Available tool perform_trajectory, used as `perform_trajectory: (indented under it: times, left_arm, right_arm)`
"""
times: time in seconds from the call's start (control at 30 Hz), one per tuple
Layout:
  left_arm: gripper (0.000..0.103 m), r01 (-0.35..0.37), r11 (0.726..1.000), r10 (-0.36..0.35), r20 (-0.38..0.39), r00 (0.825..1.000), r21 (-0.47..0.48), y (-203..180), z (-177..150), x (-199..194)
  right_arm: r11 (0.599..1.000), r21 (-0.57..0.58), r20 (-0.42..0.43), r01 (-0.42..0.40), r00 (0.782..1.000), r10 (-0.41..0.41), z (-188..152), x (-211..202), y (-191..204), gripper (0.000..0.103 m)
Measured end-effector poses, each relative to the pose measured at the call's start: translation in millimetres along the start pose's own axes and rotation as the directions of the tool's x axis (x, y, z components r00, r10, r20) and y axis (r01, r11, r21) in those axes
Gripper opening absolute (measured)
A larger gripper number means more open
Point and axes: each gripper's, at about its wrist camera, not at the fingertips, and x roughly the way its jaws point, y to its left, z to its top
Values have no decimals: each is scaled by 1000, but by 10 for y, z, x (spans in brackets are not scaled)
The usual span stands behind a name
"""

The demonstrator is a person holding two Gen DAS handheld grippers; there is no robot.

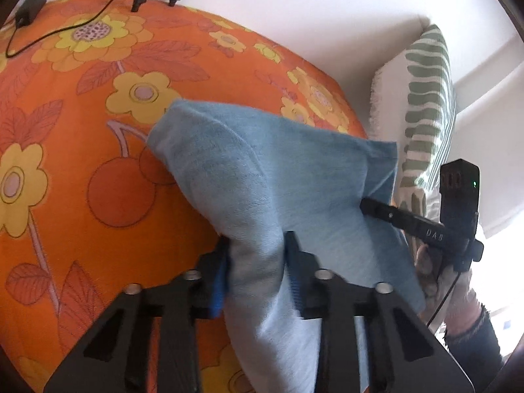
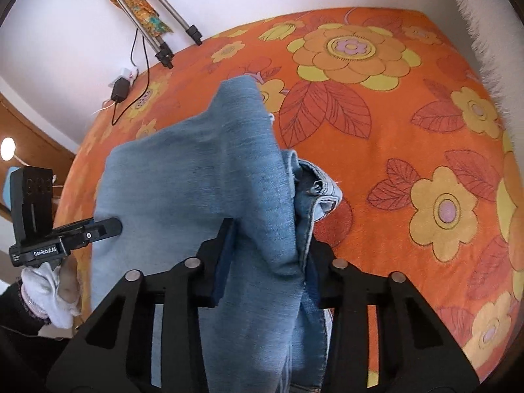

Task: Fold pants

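Note:
Light blue denim pants (image 1: 278, 170) are bunched and lifted off an orange flowered bedspread (image 1: 82, 150). In the left wrist view my left gripper (image 1: 258, 257) is shut on a fold of the denim, which hangs down between the black fingers. The right gripper (image 1: 386, 213) reaches into the cloth's right edge, held by a hand in a white glove. In the right wrist view my right gripper (image 2: 270, 255) is shut on a thick bunch of the pants (image 2: 196, 180), near a seamed hem. The left gripper (image 2: 98, 227) pinches the cloth's left edge. The bedspread (image 2: 393, 163) lies flat beyond.
Tripod legs (image 2: 163, 49) stand past the bed's far edge, by a white wall. A black charger (image 2: 119, 90) with its cable lies on the corner. A green striped pillow (image 1: 425, 98) and a white fringed blanket (image 1: 389, 88) sit at the bed's right side.

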Motion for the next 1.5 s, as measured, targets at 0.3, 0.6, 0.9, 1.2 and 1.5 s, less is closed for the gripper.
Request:
perform_trajectory:
  times: [0.3,0.6,0.9,1.2,1.5]
  left_arm:
    - [15,6,992,-12,50,999,125,-315,-3,-176]
    - [14,52,975,-80,122,989,217,-639,256,-456]
    - [13,52,945,-113,175,978,322,-1017,1080,-403]
    - [13,4,914,-91,195,977,406,-1302,1916,91]
    - [13,-23,927,-49,181,982,375,-1223,2303,702]
  right_arm:
    - [991,-61,129,120,985,-112,-96,-393,405,18]
    - [978,-120,241,173,960,-141,-27,-863,770,15]
    - [964,-110,400,243,898,-181,567,-1241,856,15]
    - [968,36,472,249,850,-236,1332,-1121,321,15]
    - [964,155,429,215,864,-262,1787,-569,-344,15]
